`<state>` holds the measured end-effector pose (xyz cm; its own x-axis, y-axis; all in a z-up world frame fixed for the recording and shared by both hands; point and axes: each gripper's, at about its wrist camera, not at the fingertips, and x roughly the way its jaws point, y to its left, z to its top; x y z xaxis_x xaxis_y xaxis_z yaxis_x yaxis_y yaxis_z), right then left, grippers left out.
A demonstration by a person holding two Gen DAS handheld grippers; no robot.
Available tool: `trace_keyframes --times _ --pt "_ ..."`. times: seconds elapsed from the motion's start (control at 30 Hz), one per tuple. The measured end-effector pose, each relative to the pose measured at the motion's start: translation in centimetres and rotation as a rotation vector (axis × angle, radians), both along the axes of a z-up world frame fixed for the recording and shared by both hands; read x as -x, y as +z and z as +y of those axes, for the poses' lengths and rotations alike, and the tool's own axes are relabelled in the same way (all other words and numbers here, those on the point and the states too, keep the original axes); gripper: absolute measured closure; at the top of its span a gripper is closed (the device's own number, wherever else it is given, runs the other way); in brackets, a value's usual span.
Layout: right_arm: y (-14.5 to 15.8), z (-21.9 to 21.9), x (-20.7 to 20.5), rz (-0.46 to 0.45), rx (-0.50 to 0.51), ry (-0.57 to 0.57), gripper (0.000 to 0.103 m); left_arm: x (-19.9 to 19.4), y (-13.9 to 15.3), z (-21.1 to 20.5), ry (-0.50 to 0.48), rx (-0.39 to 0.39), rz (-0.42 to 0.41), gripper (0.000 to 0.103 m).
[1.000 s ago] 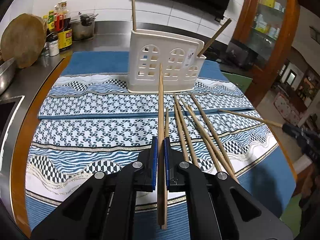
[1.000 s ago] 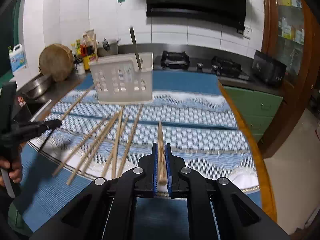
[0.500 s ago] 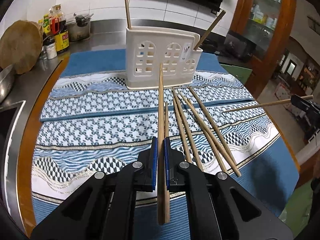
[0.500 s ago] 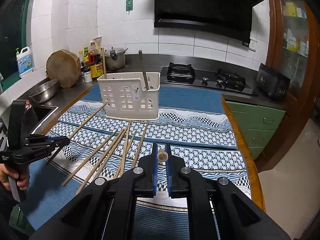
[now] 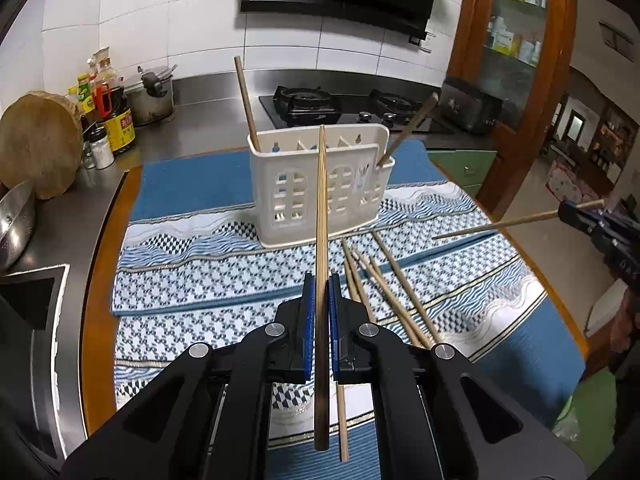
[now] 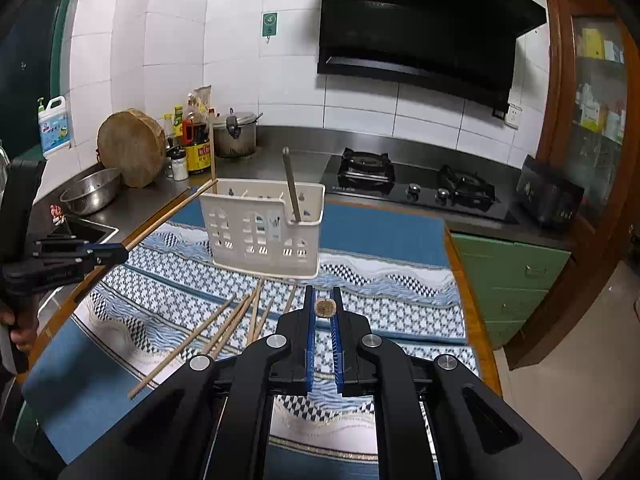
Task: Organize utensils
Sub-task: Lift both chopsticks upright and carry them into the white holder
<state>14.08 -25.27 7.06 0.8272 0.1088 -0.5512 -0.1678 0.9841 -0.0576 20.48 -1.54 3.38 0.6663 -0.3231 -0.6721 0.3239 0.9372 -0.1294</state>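
On the left of the worktop (image 5: 100, 248) stand a round wooden board (image 5: 38, 144), sauce bottles (image 5: 114, 116) and a steel pot (image 5: 154, 94). The left tongs (image 5: 320, 292) are clenched on one chopstick (image 5: 321, 216), which runs straight ahead between the blue pads and points toward the white utensil holder (image 5: 320, 196). That holder stands upright on the blue patterned cloth (image 5: 208, 272), with one chopstick leaning out of each end compartment. Just right of the left tongs, several loose chopsticks (image 5: 384, 288) lie fanned on the cloth in front of the holder. Further right, the right tongs (image 6: 325, 308) grip another chopstick (image 6: 325, 308) end-on, held clear above the cloth.
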Motion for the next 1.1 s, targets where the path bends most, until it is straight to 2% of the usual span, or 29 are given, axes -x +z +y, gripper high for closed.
trace_keyframes --times 0.1,0.47,0.8,1.1 --pt "0.7 0.1 -0.2 -0.014 0.006 0.001 0.096 -1.3 1.0 0.3 0.002 -0.009 0.021 0.098" --pt "4.5 0.2 -3.0 -0.079 0.015 0.0 0.096 -6.2 3.5 0.1 0.008 -0.135 0.097 0.098" --pt "8.1 -0.2 -7.5 -0.104 -0.062 0.02 0.096 -9.1 5.2 -0.2 0.016 -0.133 0.1 0.098" --pt "8.0 1.2 -11.7 -0.052 -0.05 0.053 0.096 -11.9 5.8 -1.2 0.017 -0.143 0.114 0.098"
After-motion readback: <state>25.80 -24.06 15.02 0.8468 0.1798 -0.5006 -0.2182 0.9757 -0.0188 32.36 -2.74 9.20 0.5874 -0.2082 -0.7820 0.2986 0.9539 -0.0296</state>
